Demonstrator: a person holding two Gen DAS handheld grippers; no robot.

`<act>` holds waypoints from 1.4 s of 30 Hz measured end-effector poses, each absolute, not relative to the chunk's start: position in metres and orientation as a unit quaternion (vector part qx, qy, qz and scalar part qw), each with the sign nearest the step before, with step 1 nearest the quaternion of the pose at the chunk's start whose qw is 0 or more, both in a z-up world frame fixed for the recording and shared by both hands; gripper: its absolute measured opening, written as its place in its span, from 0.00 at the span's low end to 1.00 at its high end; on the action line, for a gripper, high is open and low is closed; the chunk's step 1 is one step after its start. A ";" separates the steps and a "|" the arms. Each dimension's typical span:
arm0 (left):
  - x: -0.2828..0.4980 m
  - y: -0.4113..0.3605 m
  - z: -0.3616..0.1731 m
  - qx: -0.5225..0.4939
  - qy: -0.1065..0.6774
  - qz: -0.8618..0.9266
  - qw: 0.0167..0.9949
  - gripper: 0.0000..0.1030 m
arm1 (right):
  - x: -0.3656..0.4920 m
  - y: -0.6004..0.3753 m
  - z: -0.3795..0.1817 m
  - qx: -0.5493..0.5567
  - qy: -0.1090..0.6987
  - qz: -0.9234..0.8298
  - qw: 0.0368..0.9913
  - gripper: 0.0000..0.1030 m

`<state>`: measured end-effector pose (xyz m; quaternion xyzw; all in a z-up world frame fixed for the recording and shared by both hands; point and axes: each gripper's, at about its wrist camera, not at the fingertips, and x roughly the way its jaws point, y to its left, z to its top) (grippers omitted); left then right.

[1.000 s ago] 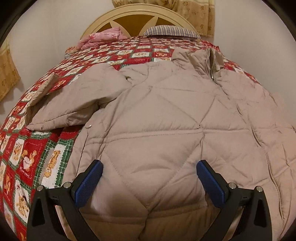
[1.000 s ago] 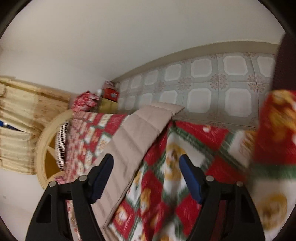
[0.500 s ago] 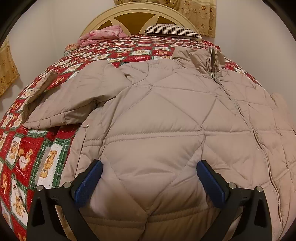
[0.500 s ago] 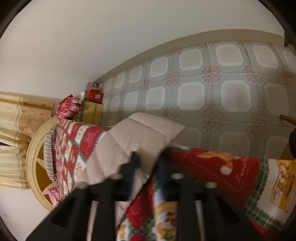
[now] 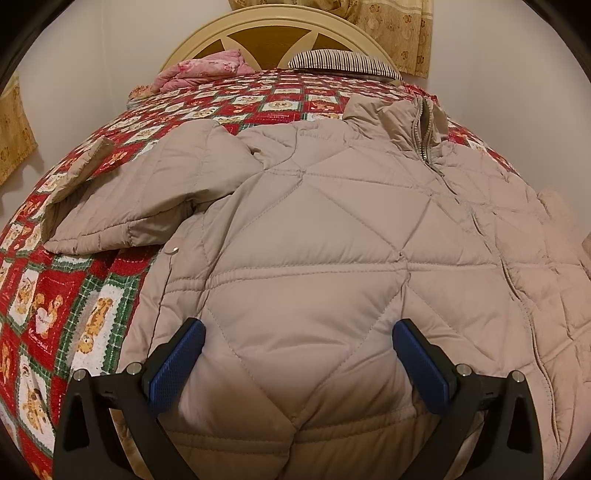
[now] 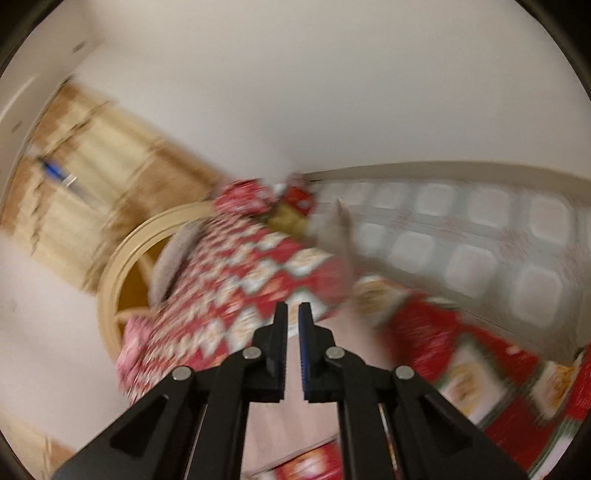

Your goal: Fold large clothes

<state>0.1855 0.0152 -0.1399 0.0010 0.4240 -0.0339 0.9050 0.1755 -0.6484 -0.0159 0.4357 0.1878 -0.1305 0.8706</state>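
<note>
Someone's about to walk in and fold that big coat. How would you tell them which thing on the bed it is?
Look at the bed with the red, green and white patchwork quilt and the round cream headboard. Spread over its near half lies the jacket, collar toward the pillows. It is the only plain beige, puffy, diamond-stitched piece there; the pink bundle and striped pillow sit by the headboard.

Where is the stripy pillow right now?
In the left wrist view, the striped pillow lies at the far end of the bed, against the round headboard, right of the pink blanket and beyond the beige puffer jacket's collar.
</note>
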 end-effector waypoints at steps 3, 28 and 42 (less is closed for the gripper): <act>0.185 0.016 -0.139 -0.004 0.423 -0.037 0.905 0.99 | 0.191 -0.586 0.025 0.383 0.201 -0.075 0.899 0.09; 0.188 0.017 -0.141 -0.008 0.426 -0.037 0.904 0.99 | 0.155 -0.732 -0.176 0.586 0.271 -0.270 0.715 0.83; 0.193 0.014 -0.142 -0.004 0.427 -0.031 0.903 0.99 | 0.157 -0.741 -0.164 0.548 0.228 -0.227 0.772 0.10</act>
